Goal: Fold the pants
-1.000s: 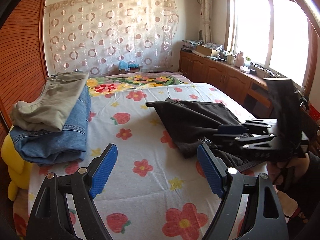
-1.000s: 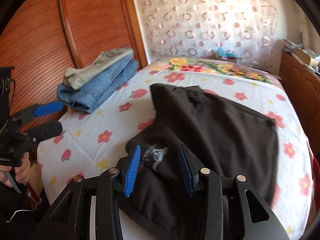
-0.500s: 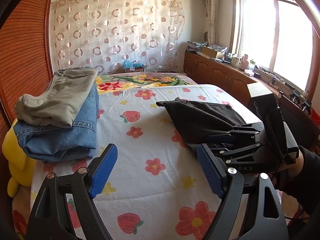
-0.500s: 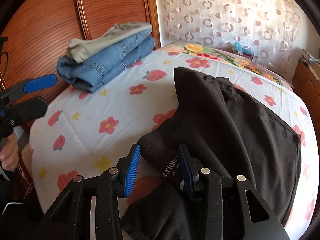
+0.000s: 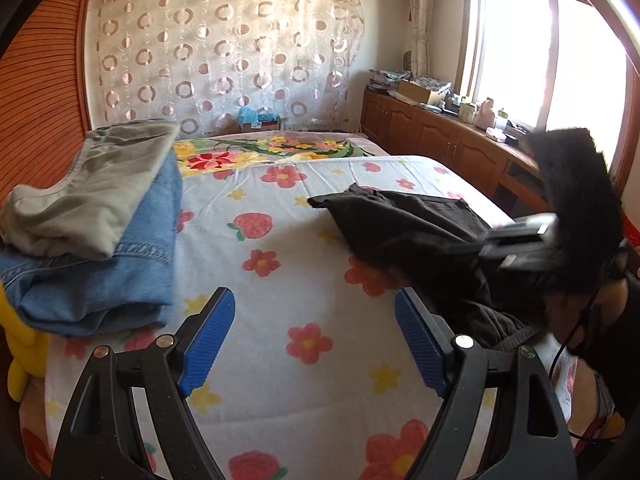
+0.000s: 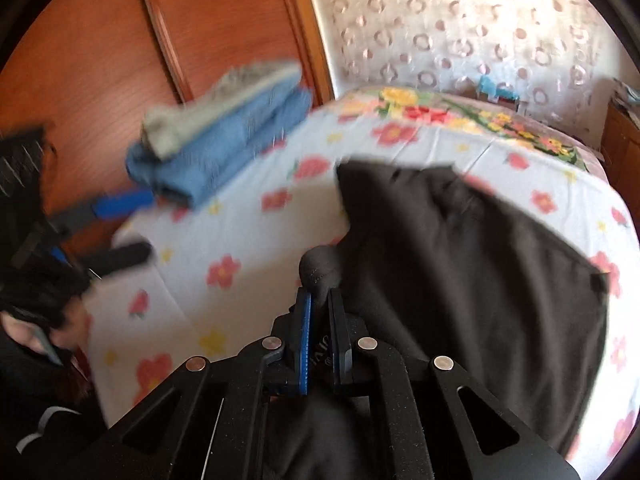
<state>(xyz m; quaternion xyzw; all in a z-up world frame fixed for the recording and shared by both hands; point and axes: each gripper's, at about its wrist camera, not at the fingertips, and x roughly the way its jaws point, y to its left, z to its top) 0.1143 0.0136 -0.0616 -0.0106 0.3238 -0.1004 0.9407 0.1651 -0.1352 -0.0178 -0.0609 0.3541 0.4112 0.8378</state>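
Right claw [image 6: 319, 312] newly clamped on black pants [image 6: 472, 264].

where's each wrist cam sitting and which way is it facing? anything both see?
Left wrist: over the bed's near edge, facing the far curtain; shows left gripper open, right gripper at right.
Right wrist: low over the black pants, facing the wooden wall; right gripper pinches pants fabric, left gripper and person's head at left.
Shared: bed sheet, black pants, folded jeans stack.
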